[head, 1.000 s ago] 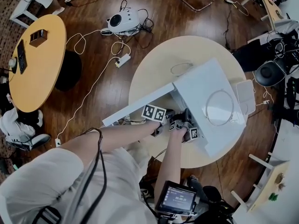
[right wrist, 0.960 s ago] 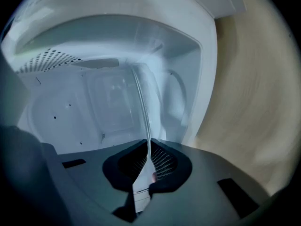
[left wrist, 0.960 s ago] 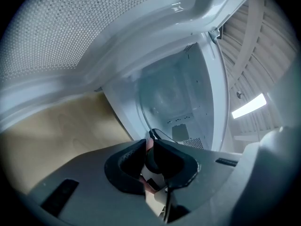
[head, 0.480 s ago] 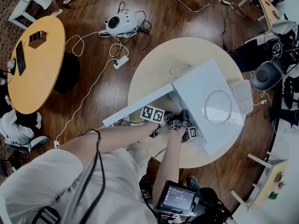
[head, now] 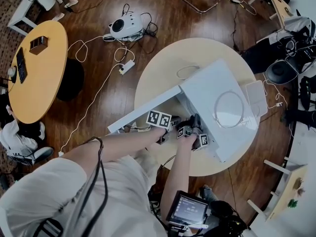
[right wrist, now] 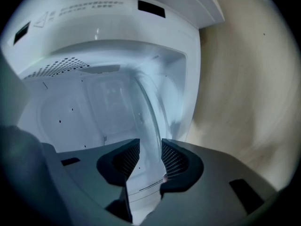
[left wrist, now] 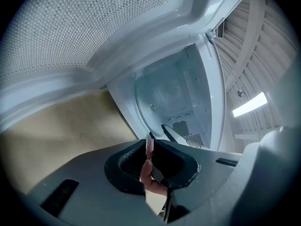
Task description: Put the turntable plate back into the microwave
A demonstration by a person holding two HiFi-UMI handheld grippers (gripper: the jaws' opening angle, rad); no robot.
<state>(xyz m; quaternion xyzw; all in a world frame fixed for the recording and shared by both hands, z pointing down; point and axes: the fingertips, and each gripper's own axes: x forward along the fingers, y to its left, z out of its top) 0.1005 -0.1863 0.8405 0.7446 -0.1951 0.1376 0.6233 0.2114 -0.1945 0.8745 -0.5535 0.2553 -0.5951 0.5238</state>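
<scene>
Releasing on the right: plate (right wrist: 149, 109) is inside the microwave (head: 202, 90) cavity (right wrist: 80, 107), its rim running from the right gripper (right wrist: 150, 155) up toward 12 o'clock. Those jaws have just been opening. The rim sits between them with a gap each side, so no clamp there. Left gripper (left wrist: 151, 149) jaws are nearly together, pinching the near rim; the plate shows as a clear disc at 12 o'clock ahead of it. So the plate hangs on one grip plus whatever it rests on. Can't tell whether it's flat on the cavity floor or centred on the hub. Reads as the put-down stage, with left release and pull-out not yet done. Door (head: 143, 110) stands open toward 8 o'clock, both grippers at the mouth. Ring (head: 229, 109) lies on the microwave top, 2 o'clock from the grippers. If that's the roller ring, the plate won't seat right. Worktop (head: 163, 65) carries it all.
</scene>
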